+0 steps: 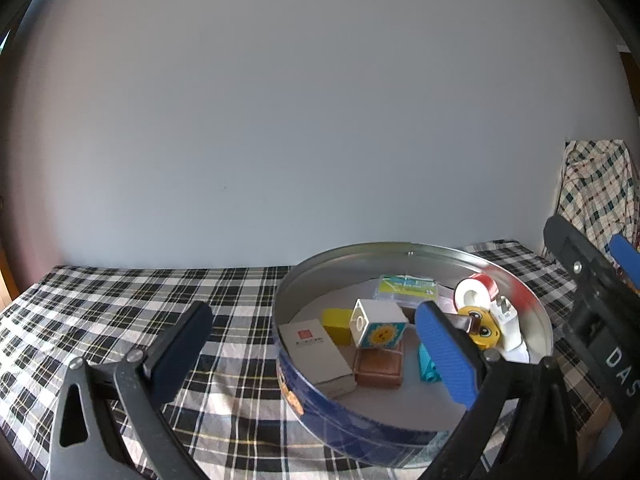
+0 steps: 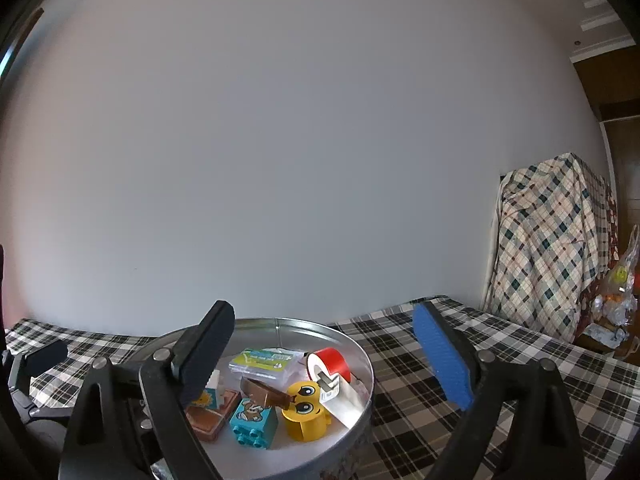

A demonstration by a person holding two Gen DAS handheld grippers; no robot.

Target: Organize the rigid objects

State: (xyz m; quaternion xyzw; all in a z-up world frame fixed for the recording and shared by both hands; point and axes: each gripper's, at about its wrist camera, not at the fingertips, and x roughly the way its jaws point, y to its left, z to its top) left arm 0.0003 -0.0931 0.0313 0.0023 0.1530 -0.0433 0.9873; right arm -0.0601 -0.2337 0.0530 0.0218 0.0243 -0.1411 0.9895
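Observation:
A round blue tin point(image 1: 352, 424) with a silver inside stands on the checked cloth; it also shows in the right wrist view point(image 2: 360, 360). In it lie a white box point(image 1: 320, 354), a sun cube point(image 1: 378, 328), a yellow face block point(image 2: 306, 410), a teal block point(image 2: 254, 422), a red tape roll point(image 2: 330, 362), a brown block point(image 1: 378, 368) and a green-labelled packet point(image 2: 266, 362). My left gripper point(image 1: 316, 354) is open and empty, its jaws astride the tin's near left wall. My right gripper point(image 2: 326, 360) is open and empty above the tin's near side.
The black-and-white checked cloth point(image 1: 120, 304) covers the table up to a plain wall. At the right stands something draped in plaid fabric point(image 2: 552, 248), with a plastic bag point(image 2: 618, 292) beside it. The right gripper's body point(image 1: 592, 280) shows at the left view's right edge.

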